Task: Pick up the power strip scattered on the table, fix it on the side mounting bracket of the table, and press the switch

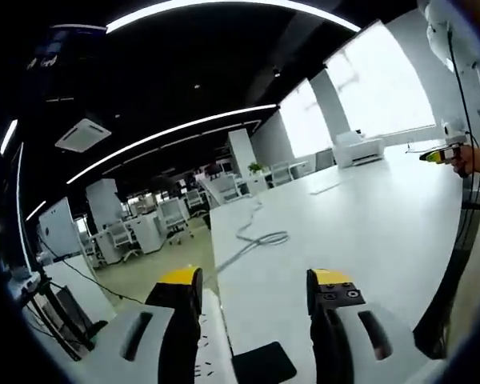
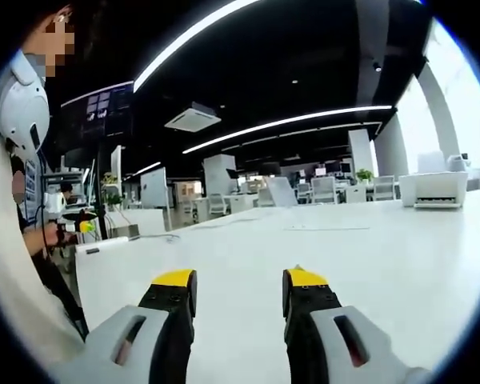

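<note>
Bench [image 1: 368, 216] top looks like smooth matt white laminate with a soft sheen. Fingers [image 2: 174, 320] are matt black plastic, yellow tips, on pale grey plastic bodies. Cable [image 1: 256, 238] looks rubbery grey.

Both grippers: black jaws, yellow tips, grey slotted housings; person's sleeve [image 2: 16, 264] white

White power strip [image 1: 330, 188], flat, far tabletop, cable [image 1: 260, 238] coiled

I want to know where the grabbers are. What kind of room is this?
Probably a big open office: a long white table, rows of desks and chairs behind, strip lights on the dark ceiling, and a printer.
</note>
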Demonstrator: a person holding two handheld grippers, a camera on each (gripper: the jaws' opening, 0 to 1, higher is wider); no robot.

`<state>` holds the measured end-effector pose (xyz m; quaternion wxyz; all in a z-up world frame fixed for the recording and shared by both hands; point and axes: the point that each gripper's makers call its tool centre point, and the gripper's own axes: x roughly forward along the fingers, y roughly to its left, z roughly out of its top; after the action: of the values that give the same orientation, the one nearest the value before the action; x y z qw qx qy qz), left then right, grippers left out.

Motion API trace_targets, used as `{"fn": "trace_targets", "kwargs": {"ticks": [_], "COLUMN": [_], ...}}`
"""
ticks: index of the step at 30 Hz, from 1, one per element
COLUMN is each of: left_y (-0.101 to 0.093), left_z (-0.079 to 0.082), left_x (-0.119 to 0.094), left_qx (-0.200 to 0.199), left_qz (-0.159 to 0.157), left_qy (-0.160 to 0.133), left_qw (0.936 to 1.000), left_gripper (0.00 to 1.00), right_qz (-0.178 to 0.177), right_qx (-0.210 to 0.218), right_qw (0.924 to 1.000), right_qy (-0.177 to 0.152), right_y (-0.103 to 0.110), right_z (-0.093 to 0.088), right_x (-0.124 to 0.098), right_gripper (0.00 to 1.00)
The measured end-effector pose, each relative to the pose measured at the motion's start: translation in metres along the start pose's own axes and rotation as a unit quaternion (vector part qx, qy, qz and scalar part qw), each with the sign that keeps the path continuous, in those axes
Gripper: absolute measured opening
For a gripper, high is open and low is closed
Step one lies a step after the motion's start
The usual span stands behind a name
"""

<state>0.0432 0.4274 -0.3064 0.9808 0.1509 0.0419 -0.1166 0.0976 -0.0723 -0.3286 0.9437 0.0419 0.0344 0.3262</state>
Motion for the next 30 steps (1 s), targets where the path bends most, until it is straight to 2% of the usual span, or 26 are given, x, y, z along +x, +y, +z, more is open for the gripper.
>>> {"fn": "trace_targets", "kwargs": {"ticks": [4, 10, 16, 26, 30], "left_y": [0.003, 0.015, 0.024, 0.049, 0.057], "left_z": [0.005, 0.012, 0.009, -0.001, -0.004], "left_x": [-0.008, -0.022, -0.035, -0.046, -0.051], "left_qx": [-0.016, -0.02, 0.01, 0.021, 0.009], "left_qz": [-0.028, -0.045, -0.069, -0.067, -0.068], "left_qy": [0.0, -0.002, 0.03, 0.053, 0.054], "left_qw": [0.9995, 0.9988, 0.9971, 0.9961, 0.9962], "left_gripper": [0.57, 0.56, 0.56, 0.55, 0.55], "right_qz": [-0.003, -0.006, -0.008, -0.008, -0.013], "right_qx": [-0.001, 0.001, 0.0, -0.002, -0.002], "right_qw": [1.0, 1.0, 1.0, 1.0, 0.9999], "right_qy": [-0.001, 0.001, 0.001, 0.002, 0.001], "right_y": [-0.001, -0.005, -0.007, -0.004, -0.004], "right_z": [0.0, -0.004, -0.006, -0.005, -0.004], "right_x": [-0.002, -0.007, -0.009, -0.01, -0.011], "right_gripper": [0.39, 0.39, 0.39, 0.38, 0.38]}}
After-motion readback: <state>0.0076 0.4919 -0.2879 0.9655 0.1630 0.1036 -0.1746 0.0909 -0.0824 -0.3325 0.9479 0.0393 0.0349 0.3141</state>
